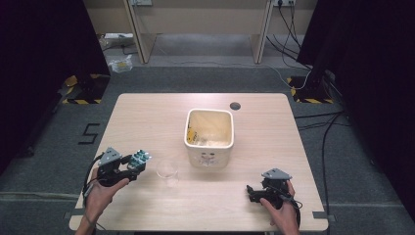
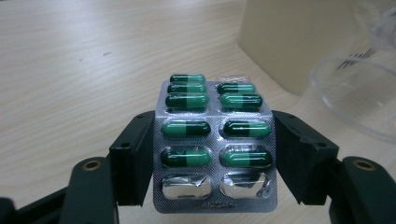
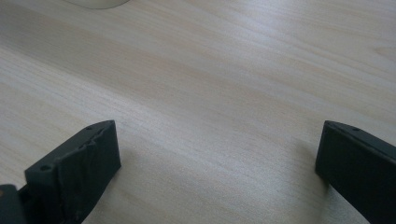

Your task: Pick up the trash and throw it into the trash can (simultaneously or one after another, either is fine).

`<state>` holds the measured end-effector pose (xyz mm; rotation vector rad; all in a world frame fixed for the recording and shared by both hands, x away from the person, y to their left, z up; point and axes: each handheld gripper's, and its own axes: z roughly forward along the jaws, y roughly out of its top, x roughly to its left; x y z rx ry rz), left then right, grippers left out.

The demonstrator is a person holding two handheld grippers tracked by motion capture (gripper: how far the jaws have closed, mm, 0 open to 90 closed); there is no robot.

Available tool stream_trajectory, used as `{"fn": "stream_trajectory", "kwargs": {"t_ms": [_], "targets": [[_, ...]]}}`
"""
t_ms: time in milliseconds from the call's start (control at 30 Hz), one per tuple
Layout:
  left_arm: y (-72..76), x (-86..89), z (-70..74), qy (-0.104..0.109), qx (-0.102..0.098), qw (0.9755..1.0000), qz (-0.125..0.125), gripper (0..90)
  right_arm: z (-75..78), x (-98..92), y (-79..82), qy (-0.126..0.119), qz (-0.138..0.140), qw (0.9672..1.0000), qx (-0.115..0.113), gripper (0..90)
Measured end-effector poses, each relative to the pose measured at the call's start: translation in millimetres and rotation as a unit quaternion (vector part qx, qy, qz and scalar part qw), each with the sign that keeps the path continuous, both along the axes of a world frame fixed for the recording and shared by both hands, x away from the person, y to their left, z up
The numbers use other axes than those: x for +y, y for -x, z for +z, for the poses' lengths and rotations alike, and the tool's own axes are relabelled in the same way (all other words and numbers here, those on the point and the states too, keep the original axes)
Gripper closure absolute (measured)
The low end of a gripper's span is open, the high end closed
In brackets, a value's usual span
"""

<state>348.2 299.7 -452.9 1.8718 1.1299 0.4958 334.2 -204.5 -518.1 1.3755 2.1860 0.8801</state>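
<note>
A silver blister pack [image 2: 214,144] of green capsules sits flat between the jaws of my left gripper [image 2: 214,156], which is shut on its two long edges. Three of its pockets are crushed and empty. From above, the pack [image 1: 141,157] and left gripper [image 1: 128,165] hover near the table's front left. A clear plastic cup [image 1: 168,173] stands just to the right of the pack, also seen as the cup [image 2: 359,93] at the right of the left gripper view. My right gripper [image 1: 250,192] rests at the front right, jaws wide apart over bare wood [image 3: 219,154].
A cream square bin [image 1: 209,138] stands in the middle of the wooden table [image 1: 147,117], with some yellowish packaging inside. A dark round hole [image 1: 235,105] lies behind it. Black curtains and floor cables surround the table.
</note>
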Motion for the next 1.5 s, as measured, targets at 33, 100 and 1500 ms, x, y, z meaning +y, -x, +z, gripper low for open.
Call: {"fn": "stream_trajectory", "kwargs": {"t_ms": [33, 100, 1500], "targets": [[-1.1, -0.6, 2.8, 0.001, -0.002, 1.0, -0.002, 34.4, 0.0, 0.0, 0.0, 0.0, 0.0, 1.0, 0.0, 0.1], [-3.7, -1.6, 8.4, 0.002, -0.005, 1.0, -0.006, 34.4, 0.0, 0.0, 0.0, 0.0, 0.0, 1.0, 0.0, 0.1], [-40.9, -44.6, 80.9, 0.01, -0.027, 0.997, -0.071, 34.4, 0.0, 0.0, 0.0, 0.0, 0.0, 1.0, 0.0, 0.1]]}}
